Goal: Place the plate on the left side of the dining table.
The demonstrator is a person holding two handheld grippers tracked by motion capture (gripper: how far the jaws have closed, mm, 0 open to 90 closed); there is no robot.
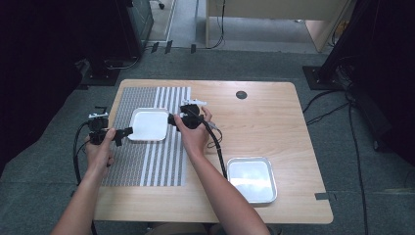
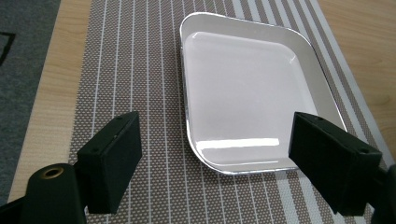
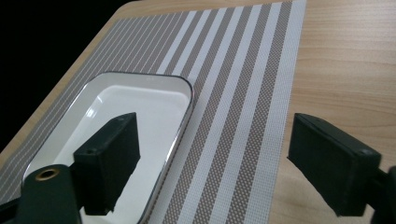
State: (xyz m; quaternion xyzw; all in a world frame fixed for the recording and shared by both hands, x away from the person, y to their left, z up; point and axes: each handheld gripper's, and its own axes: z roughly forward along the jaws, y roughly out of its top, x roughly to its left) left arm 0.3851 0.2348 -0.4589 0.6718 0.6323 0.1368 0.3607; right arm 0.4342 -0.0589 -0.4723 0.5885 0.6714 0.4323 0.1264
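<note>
Two grippers flank a white square tray (image 1: 148,124) that lies left of centre in the high view, on a grey-and-white striped placemat (image 1: 147,161) covering the left part of a light wooden table (image 1: 274,122). At the tray's left edge in that view, the left gripper (image 1: 128,131) is held in the person's left hand (image 1: 101,147), its tip just at the tray's lower left corner; whether it touches the rim cannot be told. At the tray's right edge the right gripper (image 1: 171,119) is held in the right hand (image 1: 195,132), with a black cable (image 1: 219,152) trailing down toward the lower right of the frame. In the left gripper view, the left gripper (image 2: 215,158) has its jaws spread wide with nothing between them; the tray (image 2: 247,93) fills the upper middle of the frame, its near rim lying between the two black pads. In the right gripper view, the right gripper (image 3: 215,163) is likewise wide open and empty: its left jaw hangs over the tray (image 3: 140,107) at the lower left of the frame, its right jaw over the placemat's edge and bare wood at the lower right. A second tray, of shiny metal (image 1: 251,179), sits well apart in the lower right of the high view, on bare wood. A small dark round grommet (image 1: 241,95) marks the tabletop near its far edge.
</note>
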